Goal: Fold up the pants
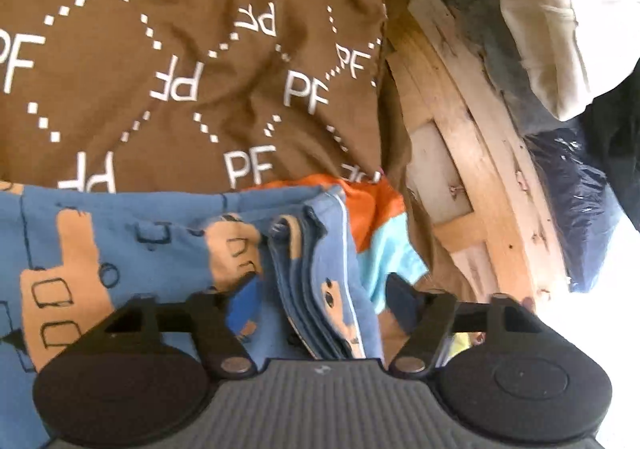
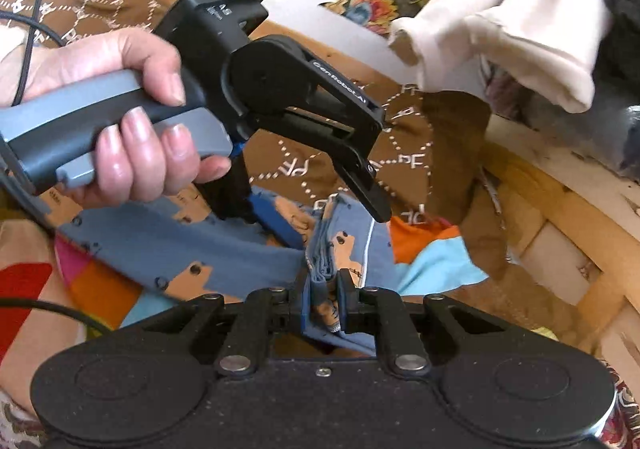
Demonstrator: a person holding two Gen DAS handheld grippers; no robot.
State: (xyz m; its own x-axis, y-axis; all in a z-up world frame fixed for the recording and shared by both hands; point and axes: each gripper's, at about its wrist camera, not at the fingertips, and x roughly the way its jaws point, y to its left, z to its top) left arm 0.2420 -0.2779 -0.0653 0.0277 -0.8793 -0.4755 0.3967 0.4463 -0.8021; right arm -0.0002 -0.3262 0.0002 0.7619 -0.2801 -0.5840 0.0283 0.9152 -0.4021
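Right hand-held gripper (image 2: 324, 295) is clamped on folded blue pants (image 2: 240, 253); left hand-held gripper (image 1: 320, 289) is wide open astride the fold, over a brown sheet (image 1: 180, 49).

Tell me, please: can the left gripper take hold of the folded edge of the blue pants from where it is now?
Probably yes. The left gripper is open, and the folded edge of the blue pants already lies between its fingers with nothing in the way. The right gripper is shut on the same bunched edge lower down.

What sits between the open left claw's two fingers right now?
In the left wrist view, the folded edge of the blue printed pants lies in the gap of the left claw, whose fingers stand wide and apart from the cloth.
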